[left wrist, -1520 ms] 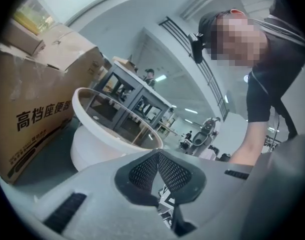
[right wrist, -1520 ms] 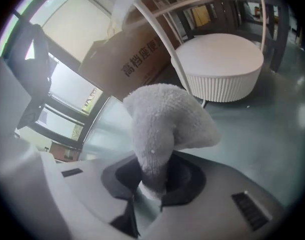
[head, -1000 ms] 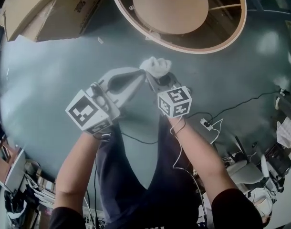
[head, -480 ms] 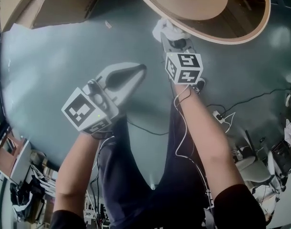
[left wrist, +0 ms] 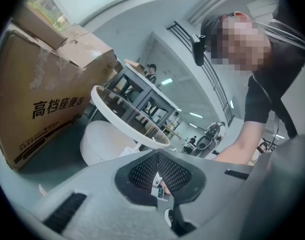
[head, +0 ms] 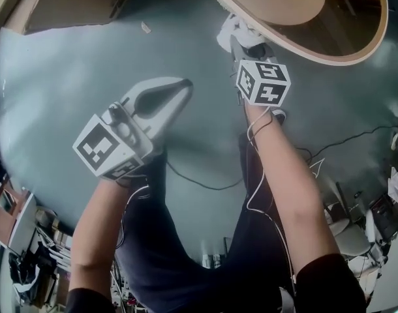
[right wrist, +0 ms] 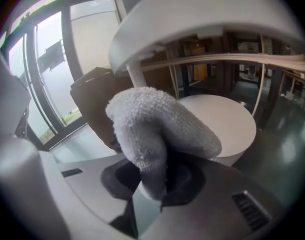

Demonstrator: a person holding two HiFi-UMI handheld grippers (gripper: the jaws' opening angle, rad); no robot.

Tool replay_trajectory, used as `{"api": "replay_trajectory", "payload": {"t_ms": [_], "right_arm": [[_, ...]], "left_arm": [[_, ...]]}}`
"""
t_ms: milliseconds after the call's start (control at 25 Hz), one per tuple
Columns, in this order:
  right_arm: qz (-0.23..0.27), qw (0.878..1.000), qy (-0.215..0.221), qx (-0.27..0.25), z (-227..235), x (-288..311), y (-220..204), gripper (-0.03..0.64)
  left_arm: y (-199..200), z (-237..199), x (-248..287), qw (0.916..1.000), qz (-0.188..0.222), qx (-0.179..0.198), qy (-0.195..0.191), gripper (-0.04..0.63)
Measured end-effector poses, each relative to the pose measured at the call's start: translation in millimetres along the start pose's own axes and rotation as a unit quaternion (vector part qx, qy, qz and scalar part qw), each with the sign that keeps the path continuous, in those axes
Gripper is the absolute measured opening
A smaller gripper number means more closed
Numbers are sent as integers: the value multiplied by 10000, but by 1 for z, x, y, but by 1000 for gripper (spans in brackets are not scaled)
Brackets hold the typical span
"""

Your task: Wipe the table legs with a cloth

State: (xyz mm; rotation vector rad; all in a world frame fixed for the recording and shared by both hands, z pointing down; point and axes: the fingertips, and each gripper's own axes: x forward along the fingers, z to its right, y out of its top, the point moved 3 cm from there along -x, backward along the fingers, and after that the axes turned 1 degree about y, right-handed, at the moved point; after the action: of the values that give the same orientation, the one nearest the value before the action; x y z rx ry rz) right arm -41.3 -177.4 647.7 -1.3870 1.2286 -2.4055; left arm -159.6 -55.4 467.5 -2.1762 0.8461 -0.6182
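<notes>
Under the table rim: the right gripper is tucked in beneath the edge of the round table, its marker cube turned upward.
Right gripper state: jaws clamped on the cloth — in its own view the gripper pinches a fold low down, and the rest of the fabric bulges out above the tips.
Cloth: white, nubbly towelling, bunched into a rounded wad. It is held just in front of the white table leg; whether the two touch cannot be told.
Table parts: the pale underside of the top is overhead, and the round white base lies behind the cloth.
Left gripper: lower and to the left, well apart from the table. Its jaws are closed tip to tip, with nothing gripped between the mesh pads.
Floor: dark grey-green and glossy, under both arms.
Cardboard box: brown with dark print, standing near the table base in the left gripper view.
</notes>
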Motion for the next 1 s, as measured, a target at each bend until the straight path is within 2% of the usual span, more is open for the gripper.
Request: {"api": "replay_trajectory", "payload": {"t_ms": [120,360,600,800,920,1000], "right_arm": [[-106,9999,42,-89,6,32,-26,77],[-187,9996,93,-179,29,82,-76,77],[-522,9974,213,-453,56,132,-130,81],[-1041,9925,289,-568,70,169,-167,83],[-1575,9840,437,-706,79,185,-186,83],[-2022,9755,618,-611,80,185,-188,83]], "left_arm": [[-22,-40,5,9997,-104,194,130,5],[-39,-101,27,9983,183,517,215,5],[-72,-143,55,9969,288,710,158,5],[-83,-164,70,9956,256,883,183,5],[-82,-162,68,9956,231,876,255,5],[-77,-155,62,9960,203,796,340,5]]}}
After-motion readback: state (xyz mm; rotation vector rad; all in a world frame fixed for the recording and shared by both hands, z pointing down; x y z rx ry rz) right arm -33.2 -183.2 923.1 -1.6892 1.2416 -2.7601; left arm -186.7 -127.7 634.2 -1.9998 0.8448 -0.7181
